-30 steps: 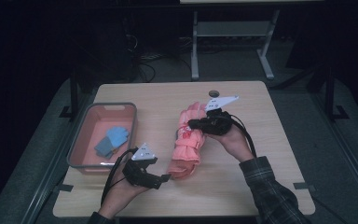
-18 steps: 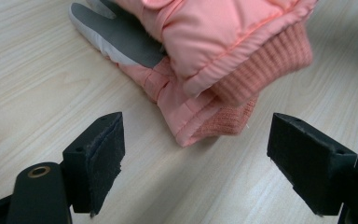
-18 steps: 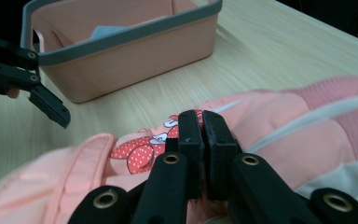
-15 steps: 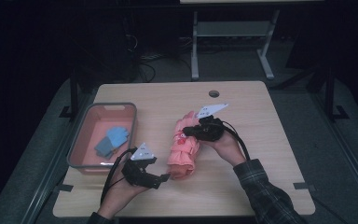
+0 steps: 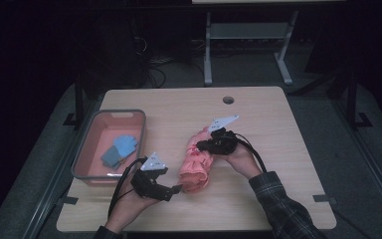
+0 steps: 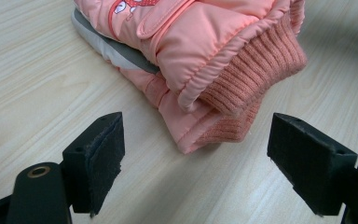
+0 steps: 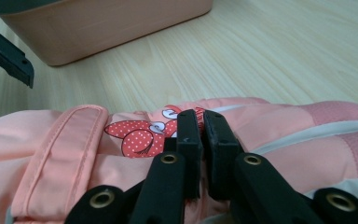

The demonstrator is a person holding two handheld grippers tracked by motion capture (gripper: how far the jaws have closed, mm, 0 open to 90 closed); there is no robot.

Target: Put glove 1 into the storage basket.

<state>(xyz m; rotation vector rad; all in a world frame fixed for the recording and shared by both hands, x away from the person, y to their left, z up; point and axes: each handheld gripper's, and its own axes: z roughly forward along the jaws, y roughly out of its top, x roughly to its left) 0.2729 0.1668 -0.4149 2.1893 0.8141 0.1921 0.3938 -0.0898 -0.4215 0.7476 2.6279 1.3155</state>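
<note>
A pair of pink padded gloves point(image 5: 195, 164) lies stacked near the middle of the tabletop point(image 5: 278, 129), toward its front edge. The right tongs point(image 7: 202, 122) are nearly shut, pinching glove fabric. The left tongs point(image 6: 196, 149) stand wide apart just before the knit cuffs, touching nothing.

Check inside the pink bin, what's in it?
The pink bin holds a pair of blue gloves lying on its floor, one paler than the other. Its near wall hides the strip of floor closest to the person.
</note>
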